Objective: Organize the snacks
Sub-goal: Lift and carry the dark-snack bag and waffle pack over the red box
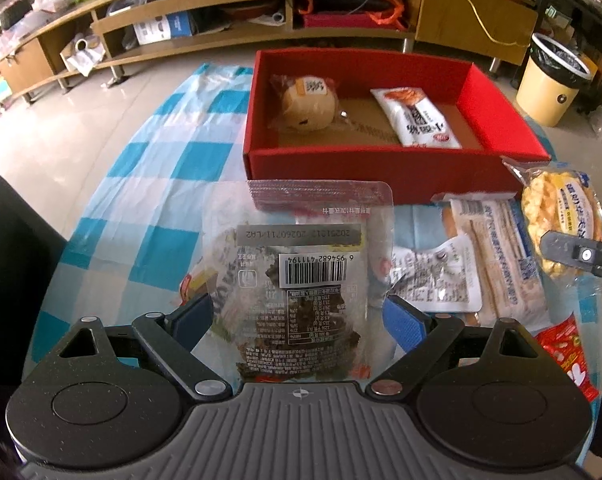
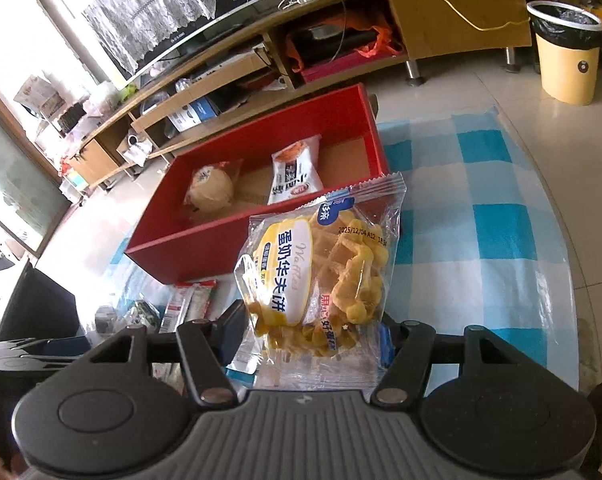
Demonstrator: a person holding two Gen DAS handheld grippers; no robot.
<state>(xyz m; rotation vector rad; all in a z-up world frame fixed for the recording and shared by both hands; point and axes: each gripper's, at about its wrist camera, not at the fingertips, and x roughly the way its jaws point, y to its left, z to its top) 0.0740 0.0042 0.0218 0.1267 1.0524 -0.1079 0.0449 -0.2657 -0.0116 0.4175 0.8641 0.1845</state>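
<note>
My left gripper (image 1: 299, 316) is shut on a clear packet of dark snack (image 1: 301, 264) with a barcode, its blue pads pressing on both sides, in front of the red box (image 1: 381, 172). My right gripper (image 2: 311, 328) is shut on a waffle packet (image 2: 321, 268), held up off the table near the red box (image 2: 205, 248). The left wrist view shows that waffle packet (image 1: 561, 220) at the right edge. In the box lie a round bun packet (image 1: 307, 104) (image 2: 211, 190) and a white snack packet (image 1: 417, 120) (image 2: 295, 176).
Loose snacks lie on the blue-checked cloth (image 1: 149, 208): a packet of sausage sticks (image 1: 501, 256), a white packet (image 1: 433, 276) and a red packet (image 1: 569, 356). A yellow bin (image 2: 567, 60) stands on the floor beyond the table. A low wooden cabinet (image 1: 229, 36) runs along the back.
</note>
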